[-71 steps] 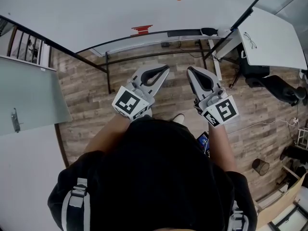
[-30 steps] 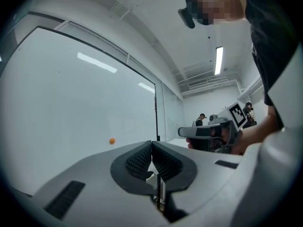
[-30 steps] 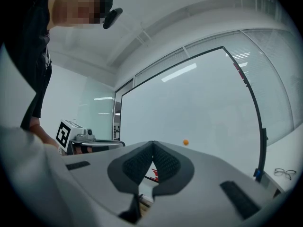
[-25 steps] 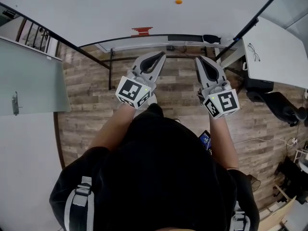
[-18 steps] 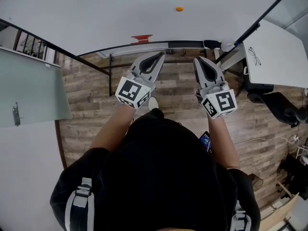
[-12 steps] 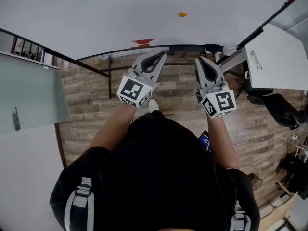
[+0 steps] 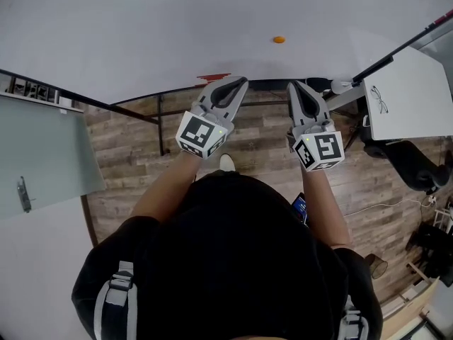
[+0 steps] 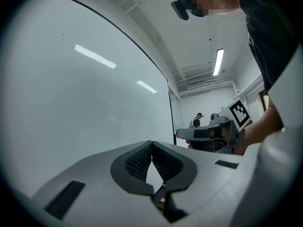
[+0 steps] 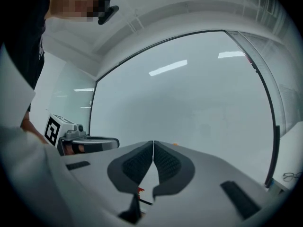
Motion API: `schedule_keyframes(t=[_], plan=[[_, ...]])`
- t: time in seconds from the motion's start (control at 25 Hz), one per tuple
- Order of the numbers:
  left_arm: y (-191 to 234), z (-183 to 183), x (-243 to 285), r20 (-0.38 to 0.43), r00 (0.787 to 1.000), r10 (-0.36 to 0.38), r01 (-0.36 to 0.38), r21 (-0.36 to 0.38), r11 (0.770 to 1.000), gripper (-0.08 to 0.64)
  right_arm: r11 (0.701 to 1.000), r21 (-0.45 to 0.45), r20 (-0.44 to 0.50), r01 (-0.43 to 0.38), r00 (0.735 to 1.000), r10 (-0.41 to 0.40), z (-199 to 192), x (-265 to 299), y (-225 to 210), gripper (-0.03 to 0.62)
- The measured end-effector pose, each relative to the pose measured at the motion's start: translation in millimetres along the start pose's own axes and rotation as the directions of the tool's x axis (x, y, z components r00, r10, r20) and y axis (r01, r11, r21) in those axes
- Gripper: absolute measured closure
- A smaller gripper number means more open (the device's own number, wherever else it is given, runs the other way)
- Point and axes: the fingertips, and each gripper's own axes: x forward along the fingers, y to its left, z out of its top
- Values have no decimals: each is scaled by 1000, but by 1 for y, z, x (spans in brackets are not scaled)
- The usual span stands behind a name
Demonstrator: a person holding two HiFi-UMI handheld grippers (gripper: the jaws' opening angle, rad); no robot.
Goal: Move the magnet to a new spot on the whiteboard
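The magnet [image 7: 279,40], a small orange disc, is seen stuck to the whiteboard [image 7: 141,34], a little above the board's lower edge and towards its right side. It has not yet been touched. Both claws are held level in front of the whiteboard's lower edge. The left claw [image 7: 236,83] is clenched on nothing, its pads pressed together, and the right claw [image 7: 296,86] is likewise clenched and empty. The right claw is judged the nearer to the magnet, which lies apart from both.

The step in hand is judged to be the approach. It would be done well if the right claw were raised up the whiteboard, opened before contact, and brought square to the board's face, so that the magnet is taken by its rim between the pads. A clean pull off the whiteboard is probably to be preferred to a drag across it.

Counted: one magnet, one whiteboard, two claws, and one red object [image 7: 214,77] at the whiteboard's lower edge.
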Motion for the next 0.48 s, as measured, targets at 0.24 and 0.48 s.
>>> schedule_keyframes(t=[0.24, 0.48], plan=[[29, -5, 5, -3, 999, -32, 32, -5, 999, 555, 998, -2, -16, 58, 998, -58, -9, 33, -5, 585], [43, -15, 14, -14, 998, -68, 68, -17, 998, 555, 994, -13, -29, 112, 993, -112, -14, 57, -15, 509]])
